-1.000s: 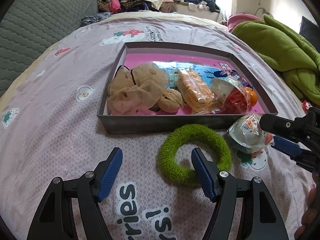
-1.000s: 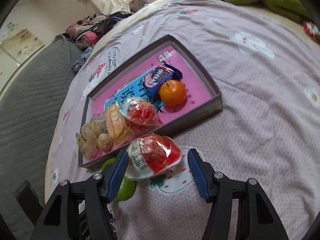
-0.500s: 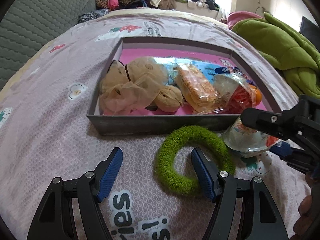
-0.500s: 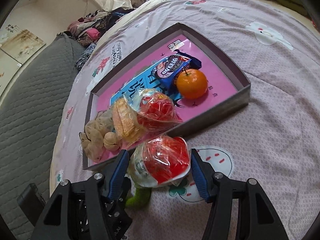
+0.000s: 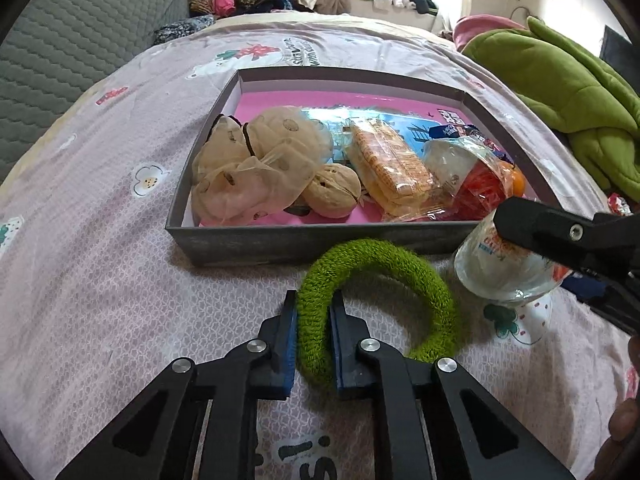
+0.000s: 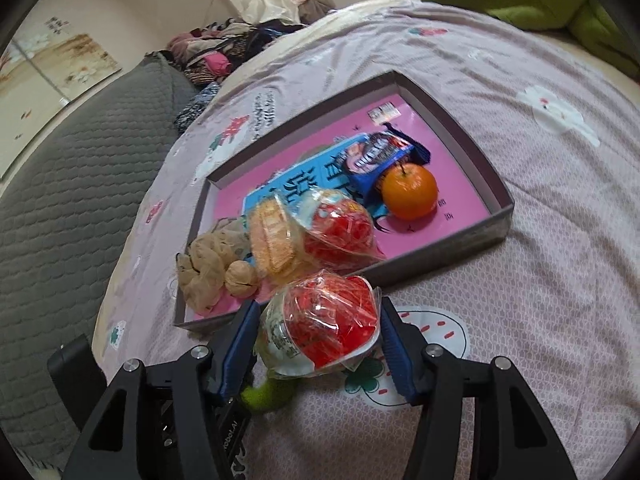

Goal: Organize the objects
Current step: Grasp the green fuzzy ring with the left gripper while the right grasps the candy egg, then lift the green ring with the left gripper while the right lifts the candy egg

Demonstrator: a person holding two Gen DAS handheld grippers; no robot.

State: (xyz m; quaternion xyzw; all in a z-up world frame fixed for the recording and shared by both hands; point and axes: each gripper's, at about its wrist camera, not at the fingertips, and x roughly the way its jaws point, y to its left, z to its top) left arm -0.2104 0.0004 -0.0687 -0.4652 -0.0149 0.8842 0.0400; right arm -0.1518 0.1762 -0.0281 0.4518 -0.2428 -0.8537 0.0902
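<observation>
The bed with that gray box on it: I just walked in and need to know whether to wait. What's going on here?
Someone is tidying loose things into the gray box with two handheld grippers. The left gripper is clamped on the green fuzzy ring, which lies on the bedspread just in front of the box. The right gripper has its fingers against both sides of a bagged snack cup, also outside the box. An orange, crackers and other snacks are already inside.

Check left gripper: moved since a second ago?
Yes. The left gripper has closed on the green ring and sits nearer the gray box, whose front wall looms larger.
</observation>
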